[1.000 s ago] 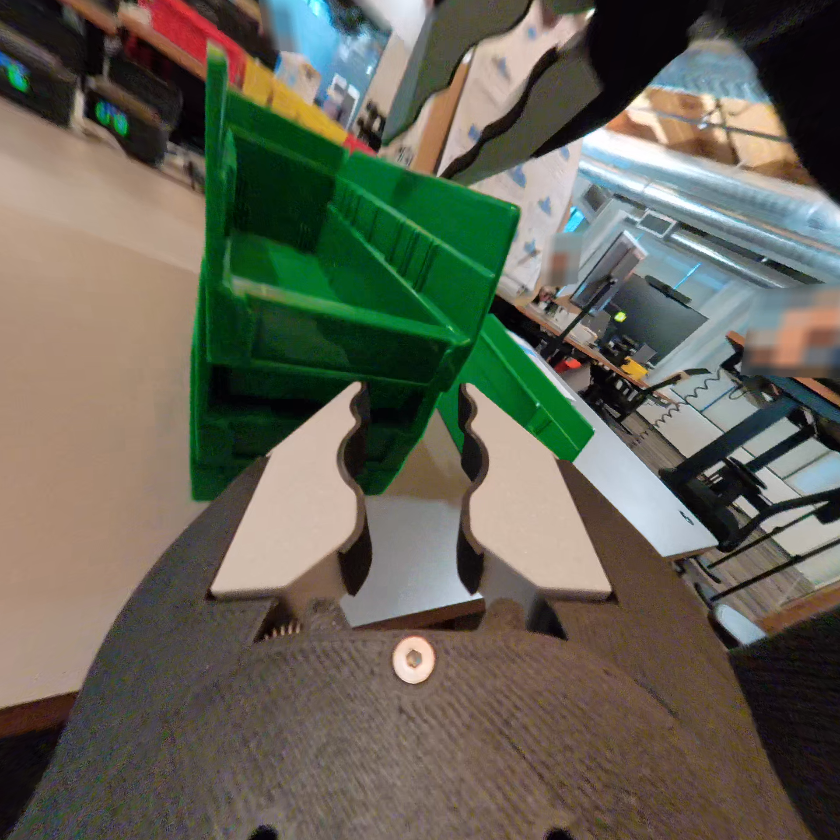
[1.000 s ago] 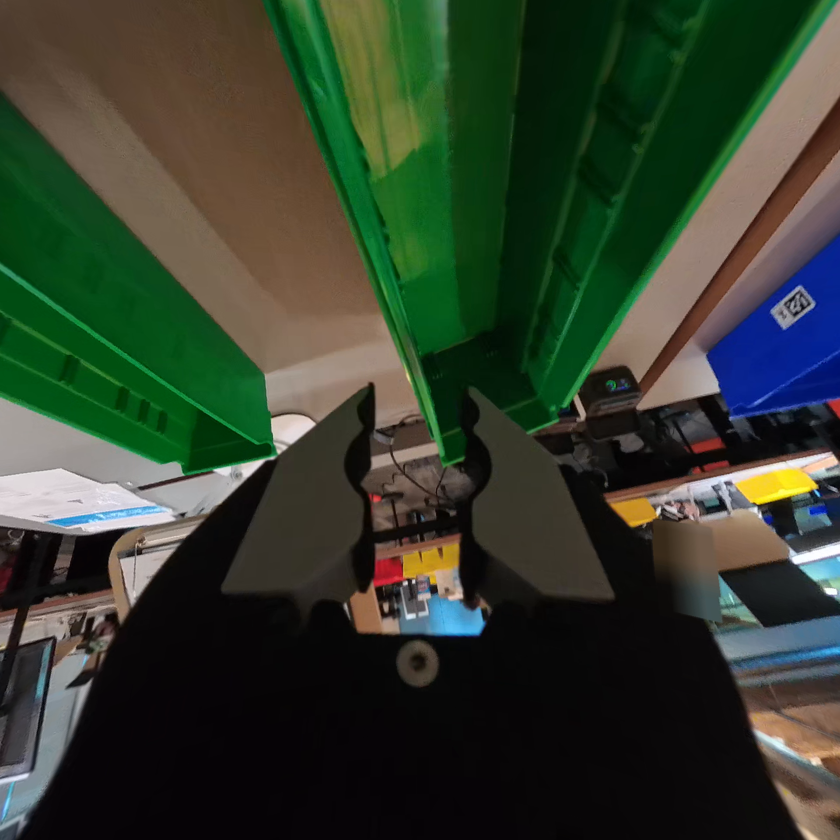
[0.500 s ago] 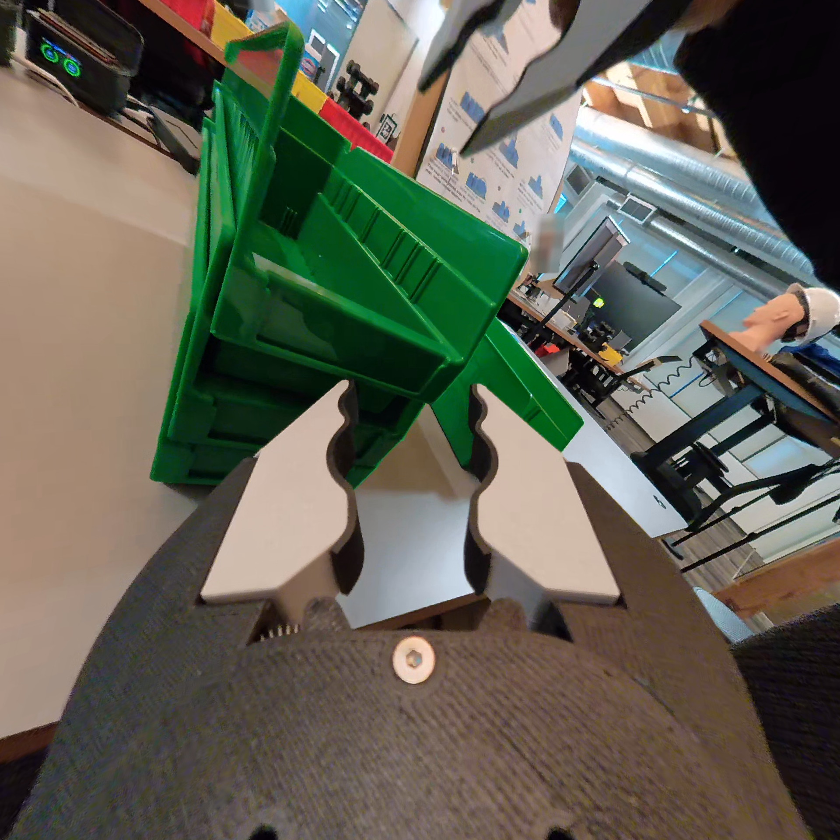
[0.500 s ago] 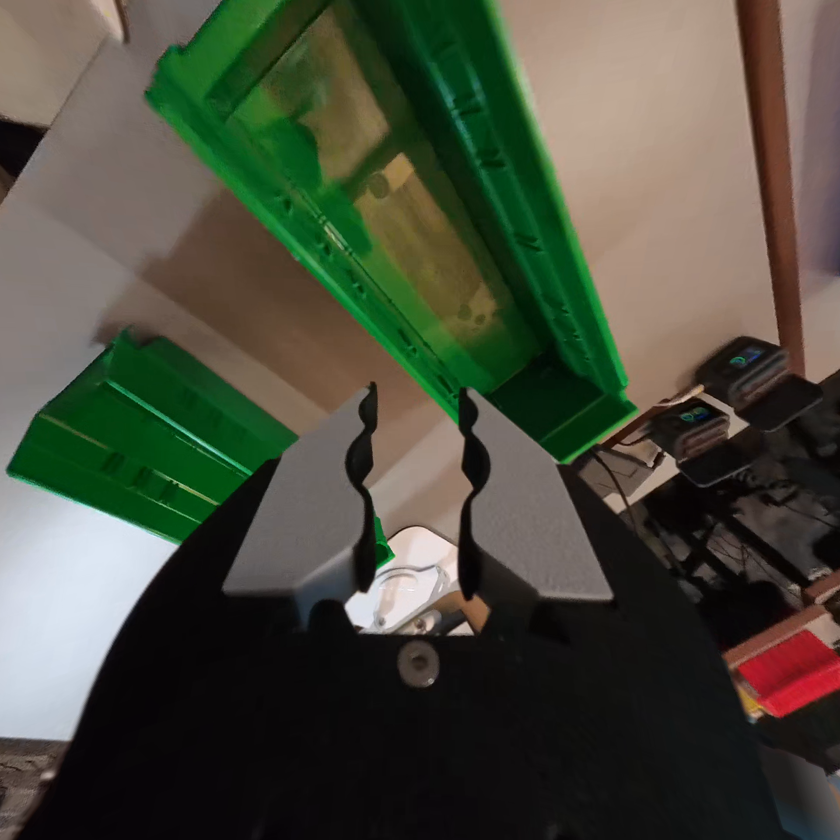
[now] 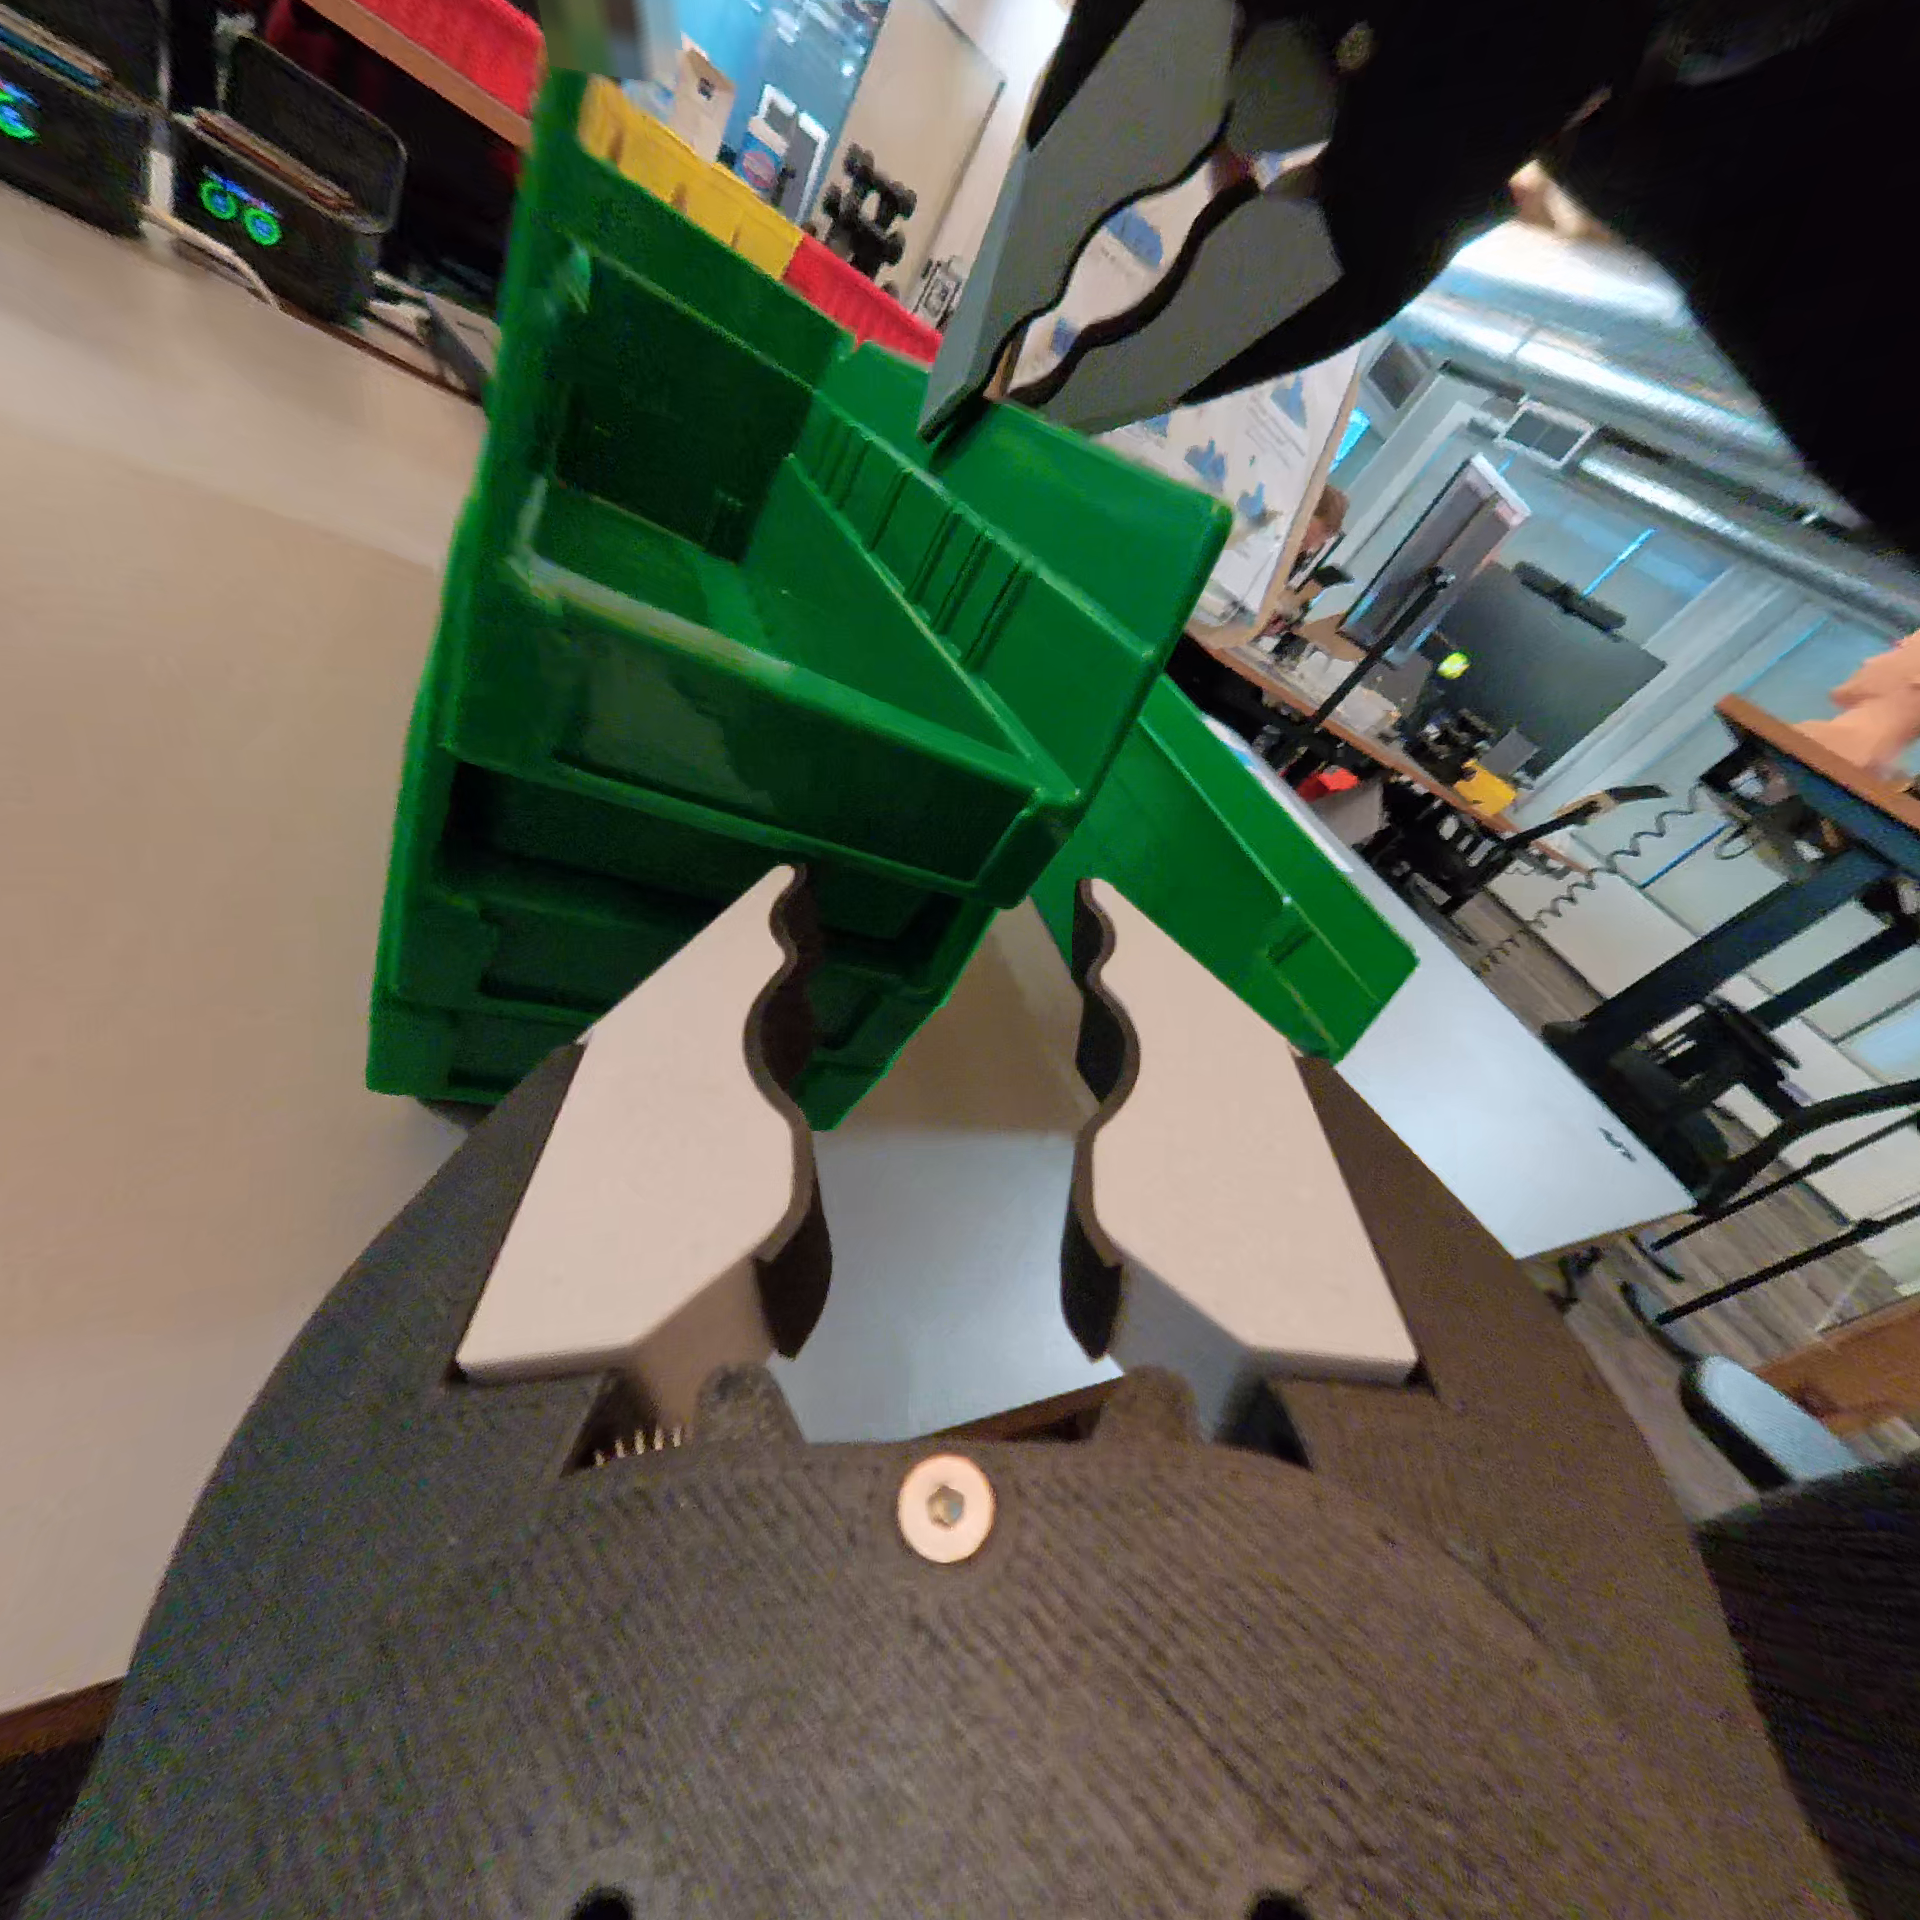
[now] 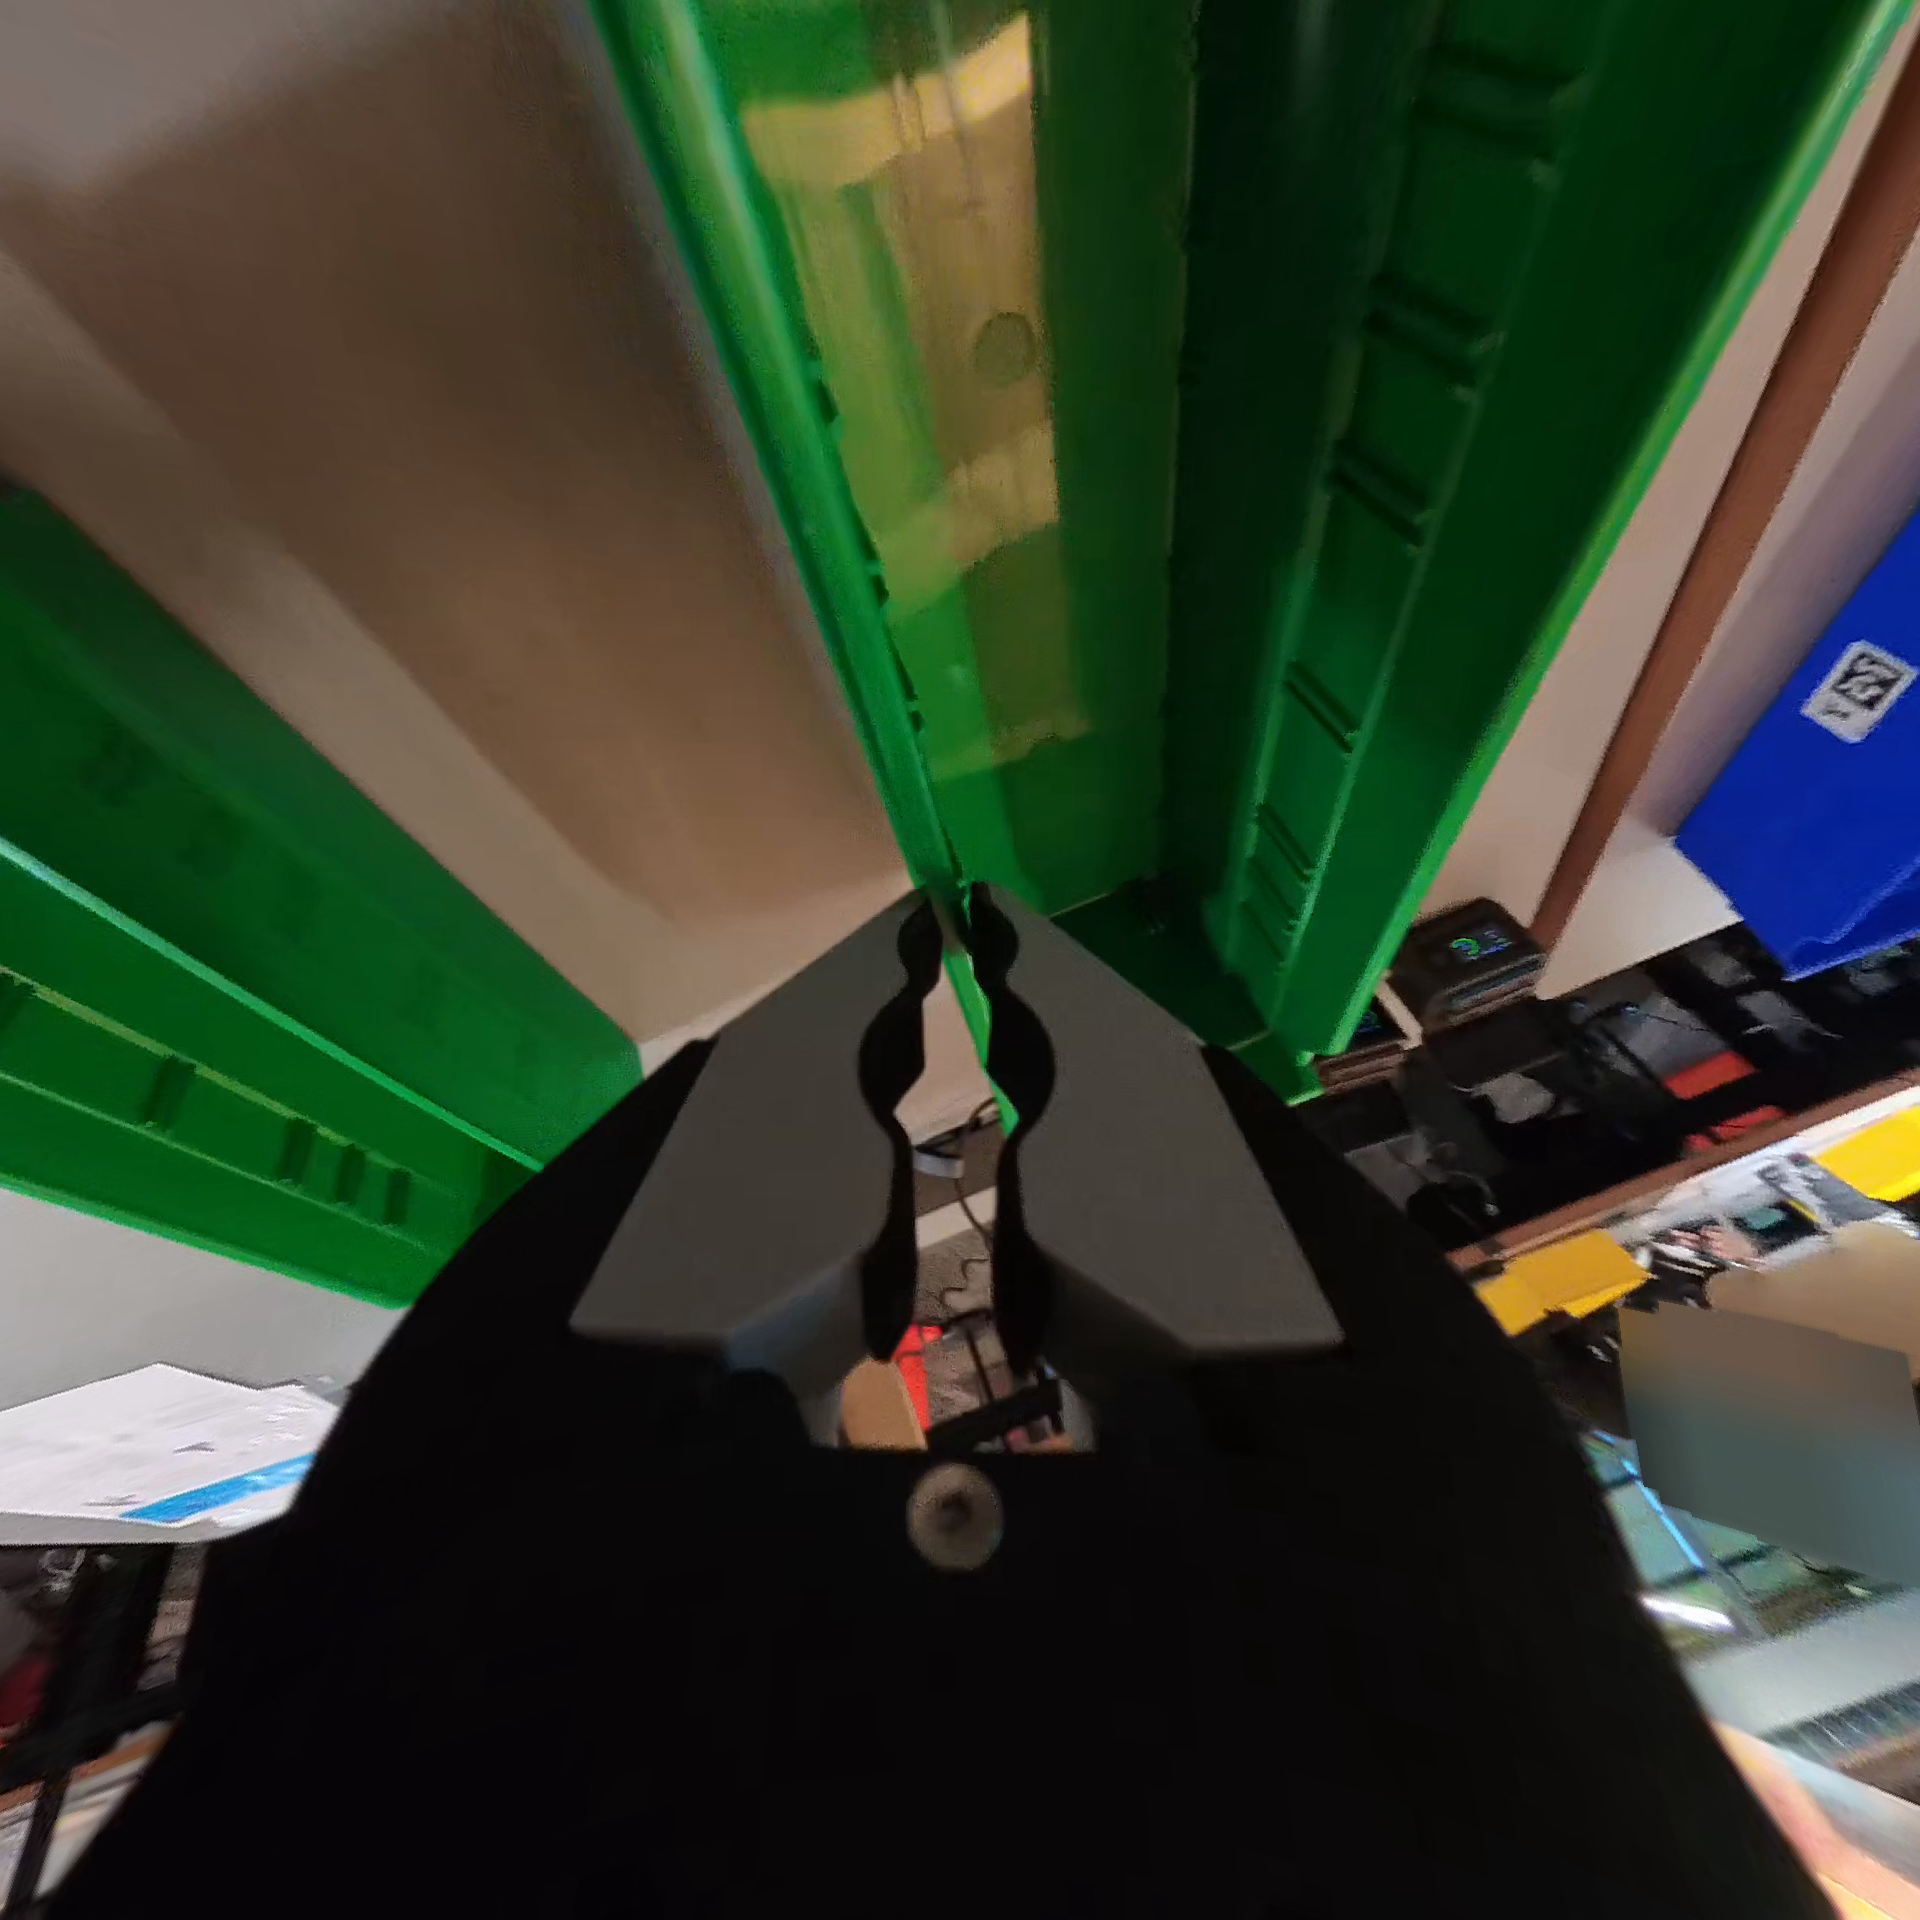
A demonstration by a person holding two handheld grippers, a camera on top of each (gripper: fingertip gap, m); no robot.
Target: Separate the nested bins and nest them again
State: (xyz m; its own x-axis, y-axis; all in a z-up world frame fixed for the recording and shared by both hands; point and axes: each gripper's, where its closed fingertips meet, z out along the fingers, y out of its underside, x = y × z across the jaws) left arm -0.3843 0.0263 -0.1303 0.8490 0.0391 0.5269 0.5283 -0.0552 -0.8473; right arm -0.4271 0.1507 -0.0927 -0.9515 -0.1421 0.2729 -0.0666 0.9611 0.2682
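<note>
Top bin (image 5: 790, 665): green, sits tipped in the stack of bins (image 5: 623, 966) on the table (image 5: 187, 727), near its front edge.
Loose bin (image 5: 1226, 883): lies just beside the stack.
Right gripper (image 6: 958, 914): jaws squeezed onto the top bin's thin side wall (only the tips bite).
Left gripper (image 5: 940, 894): jaws apart, holding nothing, just in front of the stack.
How it handles: looks light, stiff and slick, so hold the rim.

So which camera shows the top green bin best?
The left wrist view: there the whole top green bin sits tilted on the stack, with the right gripper pinching its back rim. The right wrist view shows only that rim and blurry inside walls, up close.
</note>
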